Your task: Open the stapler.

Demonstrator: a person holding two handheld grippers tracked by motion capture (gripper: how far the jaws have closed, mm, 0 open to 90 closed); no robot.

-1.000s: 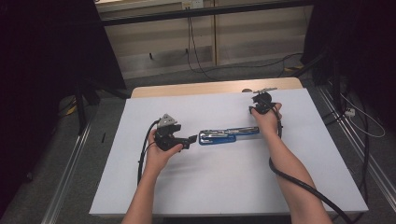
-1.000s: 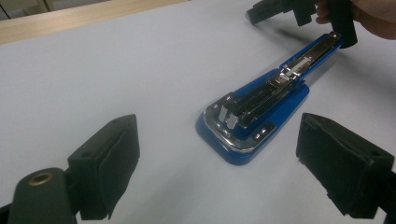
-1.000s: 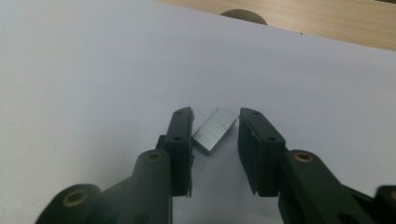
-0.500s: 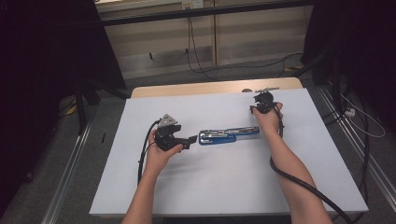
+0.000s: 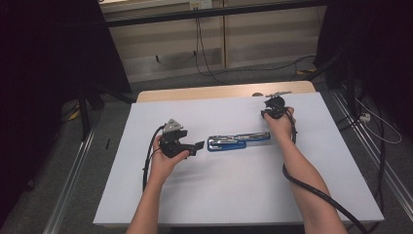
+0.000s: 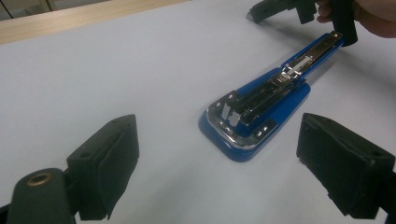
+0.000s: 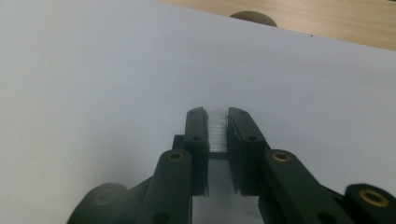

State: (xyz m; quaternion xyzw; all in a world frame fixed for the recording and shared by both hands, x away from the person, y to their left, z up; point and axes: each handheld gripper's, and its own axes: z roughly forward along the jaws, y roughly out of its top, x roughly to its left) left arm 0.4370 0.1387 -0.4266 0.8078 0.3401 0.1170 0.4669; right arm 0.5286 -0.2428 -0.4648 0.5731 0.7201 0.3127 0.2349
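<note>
Pinched between the narrow fingers of the right gripper: a pale, ribbed strip of staples, standing on edge in the slim gap, touched by a pad on each side. Just been closing, those fingers, with the strip between them. Ahead of the tips, plain white desk; farther on, a band of bare wood with a dark round spot at its near edge.

Spread wide, in contrast, the fingers of the left gripper, holding nothing and touching nothing. Aimed at the broad end of a blue stapler, close to it yet apart from it. In the left gripper view, flat on the white surface, swung open: blue base underneath, shiny metal rail facing up, narrow end pointing away to the upper right. Just past that narrow end, part of the other gripper's black body and a bit of the hand around it; contact with the stapler's tip impossible to judge from here.

From the high view: stapler lying lengthwise across the middle of the desk, between the two hands, broad end toward the left gripper, thin end just beside the right hand. Right gripper slightly beyond that end, toward the far edge. On top of the left gripper, a grey three-cornered plate. Trailing back along the right forearm and off the near edge, a thick black cable. Around the desk, grey floor and loose wires.
</note>
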